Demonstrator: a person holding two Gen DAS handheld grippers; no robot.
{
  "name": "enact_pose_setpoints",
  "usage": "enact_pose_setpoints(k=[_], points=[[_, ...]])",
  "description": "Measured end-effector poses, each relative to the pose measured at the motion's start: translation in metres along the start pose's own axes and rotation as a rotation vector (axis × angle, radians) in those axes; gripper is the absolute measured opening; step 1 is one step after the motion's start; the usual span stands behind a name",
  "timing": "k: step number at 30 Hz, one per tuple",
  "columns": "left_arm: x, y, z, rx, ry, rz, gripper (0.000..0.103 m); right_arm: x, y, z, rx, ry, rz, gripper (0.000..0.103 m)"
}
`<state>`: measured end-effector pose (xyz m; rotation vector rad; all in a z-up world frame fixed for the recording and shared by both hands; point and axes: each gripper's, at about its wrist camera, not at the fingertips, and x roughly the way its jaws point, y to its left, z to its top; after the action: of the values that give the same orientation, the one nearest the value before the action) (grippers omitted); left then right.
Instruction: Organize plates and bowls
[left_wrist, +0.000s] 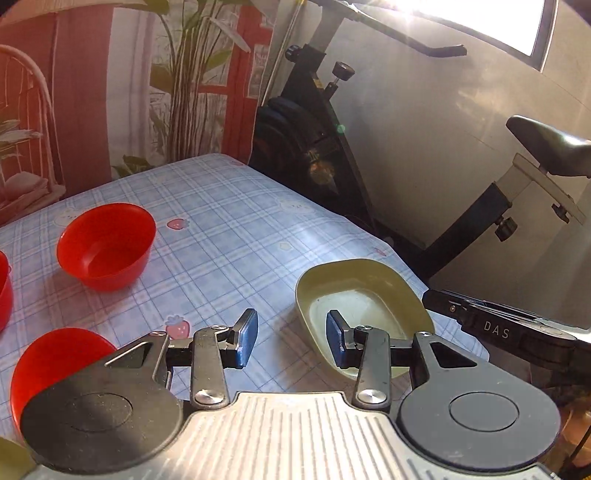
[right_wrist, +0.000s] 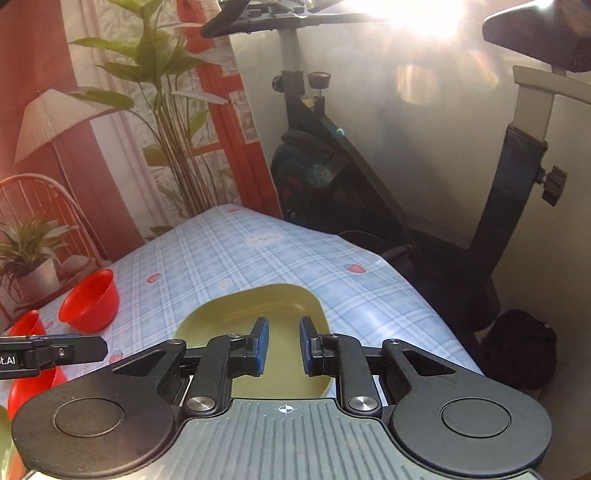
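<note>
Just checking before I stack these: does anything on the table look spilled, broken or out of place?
Nothing spilled or broken shows. The green dish sits close to the table's right edge, apart from the red bowls.

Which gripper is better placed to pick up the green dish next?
Right. The right gripper is open directly over the green dish, while the left gripper is open beside it.

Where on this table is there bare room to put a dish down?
Free: the checked cloth between the far red bowl and the green dish, out to the far corner. Crowded: the near left, where red bowls cluster, and under both tongs.
</note>
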<state>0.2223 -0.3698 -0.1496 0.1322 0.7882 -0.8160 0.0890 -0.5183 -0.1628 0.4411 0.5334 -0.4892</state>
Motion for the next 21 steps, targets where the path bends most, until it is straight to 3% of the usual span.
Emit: enact_pose_setpoints(k=[9,16,18,21], points=[[0.056,-0.006,-0.006,-0.005,0.095,0.004,0.043,0.030,-0.023,-0.011,0.023,0.039,-0.023,0.018],[0.067,-0.004,-0.011,-0.003,0.118,-0.012,0.041,0.035,-0.023,-0.013,0.007,0.060,-0.001,0.008],[0.066,-0.003,-0.014,-0.003,0.130,-0.055,0.017,0.034,-0.022,-0.013,0.010,0.068,0.009,0.008],[0.060,-0.003,-0.018,0.009,0.134,-0.061,0.016,0.027,-0.018,-0.014,0.006,0.079,0.024,0.008]])
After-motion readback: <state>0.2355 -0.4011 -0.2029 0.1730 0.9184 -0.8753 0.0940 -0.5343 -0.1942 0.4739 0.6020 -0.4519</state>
